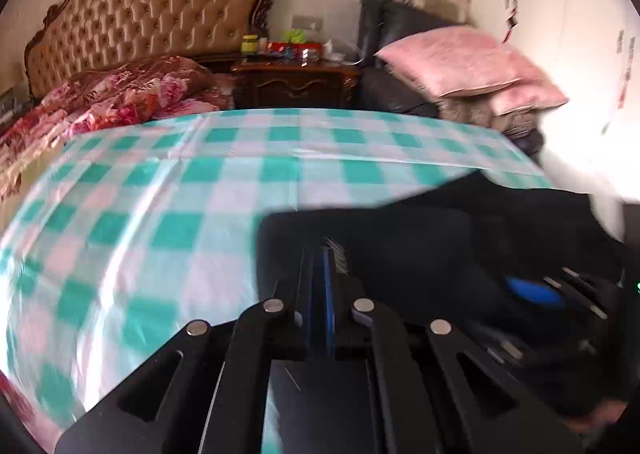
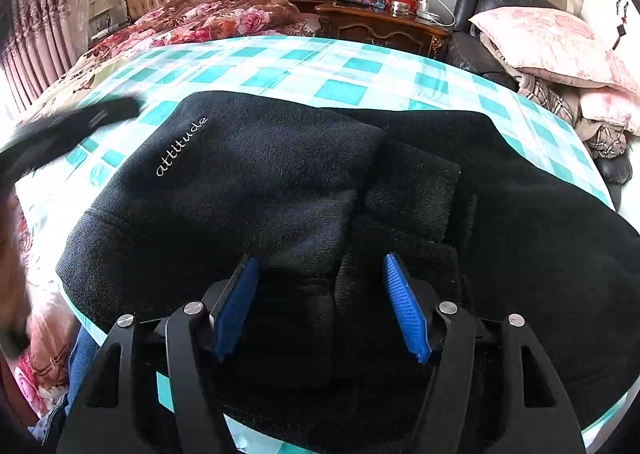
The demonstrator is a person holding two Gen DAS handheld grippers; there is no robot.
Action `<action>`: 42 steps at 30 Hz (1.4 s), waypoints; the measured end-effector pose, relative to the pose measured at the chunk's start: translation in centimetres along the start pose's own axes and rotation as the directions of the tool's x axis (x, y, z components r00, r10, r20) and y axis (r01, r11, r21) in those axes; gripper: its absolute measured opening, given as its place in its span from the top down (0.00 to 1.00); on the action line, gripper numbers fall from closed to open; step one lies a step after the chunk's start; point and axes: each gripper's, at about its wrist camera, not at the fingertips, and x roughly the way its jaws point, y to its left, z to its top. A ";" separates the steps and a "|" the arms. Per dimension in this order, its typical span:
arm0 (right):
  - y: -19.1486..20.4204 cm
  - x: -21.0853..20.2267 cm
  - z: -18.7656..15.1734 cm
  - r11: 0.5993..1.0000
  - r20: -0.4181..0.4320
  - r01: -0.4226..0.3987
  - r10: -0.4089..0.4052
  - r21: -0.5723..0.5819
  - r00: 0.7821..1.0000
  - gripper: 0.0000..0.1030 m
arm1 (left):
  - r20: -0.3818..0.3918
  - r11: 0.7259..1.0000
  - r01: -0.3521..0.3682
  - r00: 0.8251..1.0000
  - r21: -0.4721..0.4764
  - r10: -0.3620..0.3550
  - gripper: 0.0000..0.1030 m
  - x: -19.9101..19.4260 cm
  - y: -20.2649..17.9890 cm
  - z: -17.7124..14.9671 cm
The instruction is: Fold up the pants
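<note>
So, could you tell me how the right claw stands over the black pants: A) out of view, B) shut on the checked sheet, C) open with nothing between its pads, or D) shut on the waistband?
C: the right claw is open, its blue pads wide apart above the pants, gripping nothing.
</note>
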 end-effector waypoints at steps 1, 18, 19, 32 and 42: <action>0.0 0.0 0.0 1.000 -0.001 0.001 -0.001 0.000 1.000 0.39 | 0.010 1.000 -0.001 1.000 0.005 0.001 0.95 -0.9 -0.7 -0.8; -2.9 -1.1 4.1 0.996 0.039 -0.043 0.039 0.084 0.998 0.39 | -0.013 0.998 -0.057 0.998 0.006 0.057 0.94 -0.4 -2.6 -7.7; -3.4 -0.9 4.6 0.994 0.042 -0.038 0.034 0.098 0.999 0.39 | -0.012 0.998 -0.055 0.998 0.003 0.055 0.94 -0.5 -2.5 -7.6; -6.6 4.1 5.8 0.985 -0.055 -0.057 0.067 0.163 0.996 0.43 | -0.006 0.999 -0.034 0.999 -0.025 0.033 0.94 -0.6 -2.2 -7.6; -6.7 4.8 5.2 0.988 -0.049 -0.073 0.081 0.134 0.996 0.41 | 0.099 0.917 0.123 0.991 -0.380 -0.092 0.48 -3.8 3.9 -8.5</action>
